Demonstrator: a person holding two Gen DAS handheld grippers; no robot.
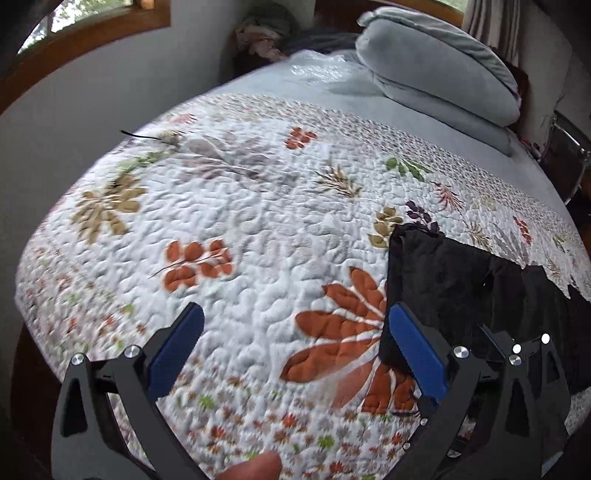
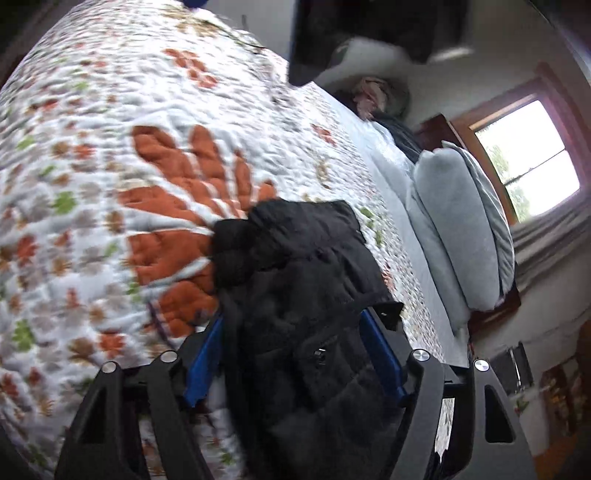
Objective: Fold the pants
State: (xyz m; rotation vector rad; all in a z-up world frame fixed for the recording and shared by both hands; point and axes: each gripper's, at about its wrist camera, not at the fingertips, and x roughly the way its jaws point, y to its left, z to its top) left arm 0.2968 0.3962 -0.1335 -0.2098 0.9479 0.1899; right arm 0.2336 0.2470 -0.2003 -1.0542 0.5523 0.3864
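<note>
Black pants [image 1: 461, 280] lie on the floral quilt [image 1: 240, 221] at the right of the left wrist view. My left gripper [image 1: 295, 325] is open and empty, just above the quilt; its right finger [image 1: 417, 350] is at the pants' left edge. In the right wrist view the pants [image 2: 295, 280] are bunched between the blue pads. My right gripper [image 2: 291, 325] has its jaws fairly wide with the thick black fabric filling the gap between them; the fabric hides the fingertips. The other gripper shows as a dark shape at the top [image 2: 332, 37].
The quilt covers a bed with a grey sheet and stacked grey pillows [image 1: 443, 74] at the far end. A wall and wood-framed window [image 1: 92, 29] are to the left. A chair frame [image 1: 569, 155] stands beyond the bed's right side.
</note>
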